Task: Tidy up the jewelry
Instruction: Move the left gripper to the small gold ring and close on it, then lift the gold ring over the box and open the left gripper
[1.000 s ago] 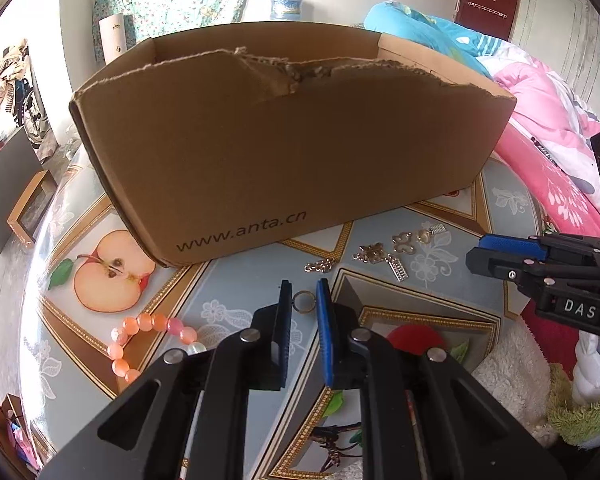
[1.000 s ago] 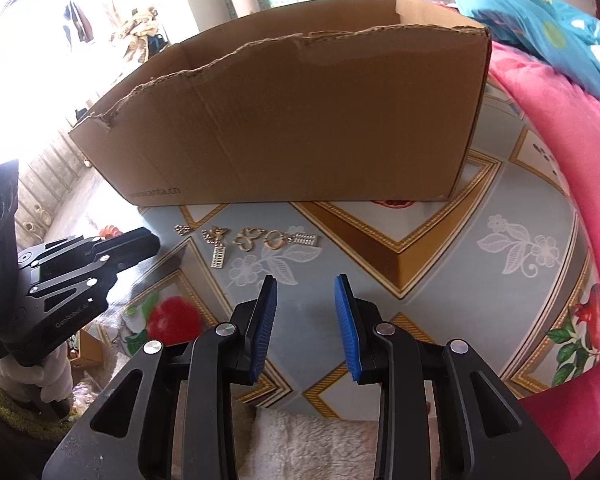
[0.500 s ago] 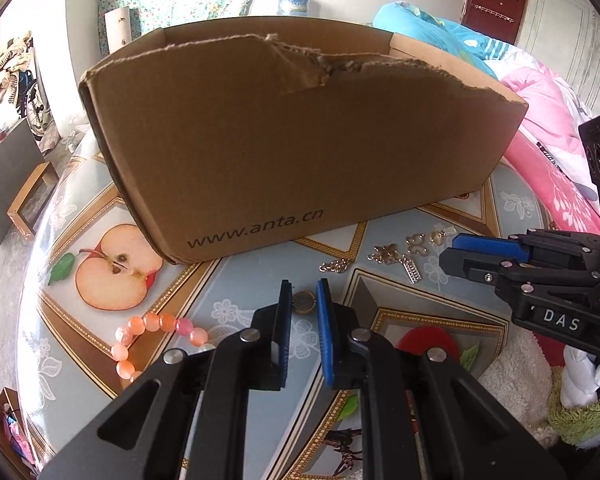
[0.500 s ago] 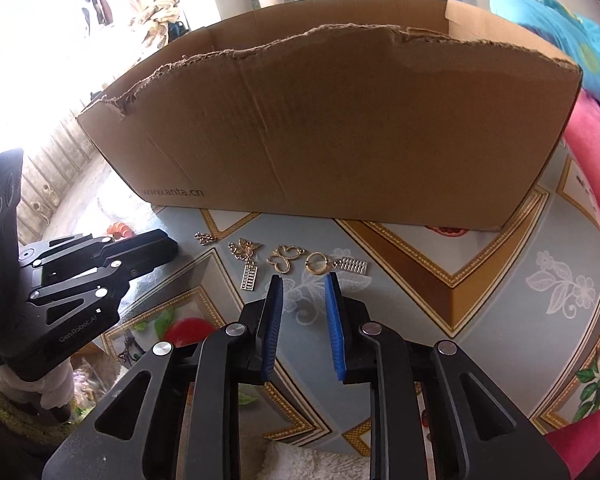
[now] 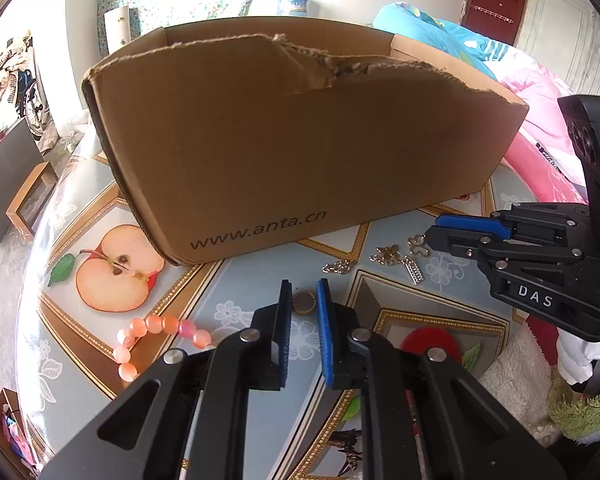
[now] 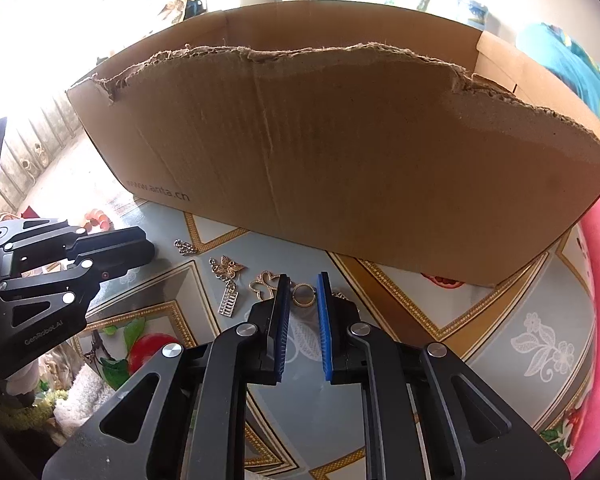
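The cardboard box [image 5: 300, 140] fills the back of the table [image 5: 244, 280], its torn front wall facing us, and we take it to be where the jewelry goes. In front of it lies a row of small gold pieces: a chain bit [image 6: 184, 247], a butterfly charm [image 6: 229, 268], a heart charm [image 6: 265, 284] and two rings.

The left gripper [image 5: 303, 300] has its tongs narrowed around a gold ring [image 5: 303, 302]; the pads look to be touching it, so we judge it pinched, low over the table. The right gripper [image 6: 303, 294] has its tongs set just wider than a second ring [image 6: 303, 295] that lies flat between the tips, bracketing it, not yet gripping.

To do this well, we should lower the right tips until they graze the table, keep the ring centered, and close slowly so it does not skate sideways into the heart charm just beside the left pad. Then we lift straight up before carrying over the box wall, which stands high and close.

The left view alone shows a pink bead bracelet [image 5: 156, 338] lying near the apple print, well apart from the gold pieces. The right view alone shows the butterfly and heart shapes clearly, and the open gap around its ring. Neither view shows the inside of the box.
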{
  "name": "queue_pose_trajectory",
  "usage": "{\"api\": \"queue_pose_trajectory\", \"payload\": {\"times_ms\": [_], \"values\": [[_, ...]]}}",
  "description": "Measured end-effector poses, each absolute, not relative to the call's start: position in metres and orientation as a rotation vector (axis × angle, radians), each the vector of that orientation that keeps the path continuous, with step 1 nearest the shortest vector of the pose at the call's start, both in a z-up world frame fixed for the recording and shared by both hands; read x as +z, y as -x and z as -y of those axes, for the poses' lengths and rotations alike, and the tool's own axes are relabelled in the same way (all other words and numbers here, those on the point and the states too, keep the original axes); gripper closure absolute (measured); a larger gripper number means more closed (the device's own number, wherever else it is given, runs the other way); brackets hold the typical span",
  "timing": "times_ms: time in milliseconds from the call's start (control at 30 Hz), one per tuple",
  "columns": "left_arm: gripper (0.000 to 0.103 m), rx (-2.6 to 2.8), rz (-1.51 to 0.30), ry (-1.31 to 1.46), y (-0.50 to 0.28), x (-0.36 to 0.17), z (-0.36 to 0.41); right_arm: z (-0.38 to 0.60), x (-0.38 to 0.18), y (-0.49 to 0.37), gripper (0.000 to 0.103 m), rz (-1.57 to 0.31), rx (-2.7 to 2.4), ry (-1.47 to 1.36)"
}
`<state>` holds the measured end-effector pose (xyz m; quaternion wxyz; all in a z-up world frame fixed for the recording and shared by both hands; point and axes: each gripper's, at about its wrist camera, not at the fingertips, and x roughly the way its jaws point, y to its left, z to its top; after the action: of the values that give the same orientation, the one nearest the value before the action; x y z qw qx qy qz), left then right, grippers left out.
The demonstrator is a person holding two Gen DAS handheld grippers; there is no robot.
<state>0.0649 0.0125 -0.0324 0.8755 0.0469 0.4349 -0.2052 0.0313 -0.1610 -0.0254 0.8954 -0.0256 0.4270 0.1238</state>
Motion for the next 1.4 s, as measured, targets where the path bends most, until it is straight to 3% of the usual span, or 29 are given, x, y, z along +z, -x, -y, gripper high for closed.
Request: {"api": "queue_pose_trajectory", "payload": {"times_ms": [300,800,1400], "values": [[0.091,-0.424,-0.905,-0.099,-0.064,-0.032,-0.013,0.131,-0.028,-0.044,0.093,-0.884,0.271,0.077],[0.091,-0.435,-0.862,-0.101,-0.051,-0.016,-0.016,0.161,0.001,-0.014,0.093,-0.827,0.275,-0.034],[0.091,-0.602,-0.607,-0.048,-0.041,0.094,-0.017,0.173,0.082,0.0,0.093,-0.56,0.36,-0.096]]}}
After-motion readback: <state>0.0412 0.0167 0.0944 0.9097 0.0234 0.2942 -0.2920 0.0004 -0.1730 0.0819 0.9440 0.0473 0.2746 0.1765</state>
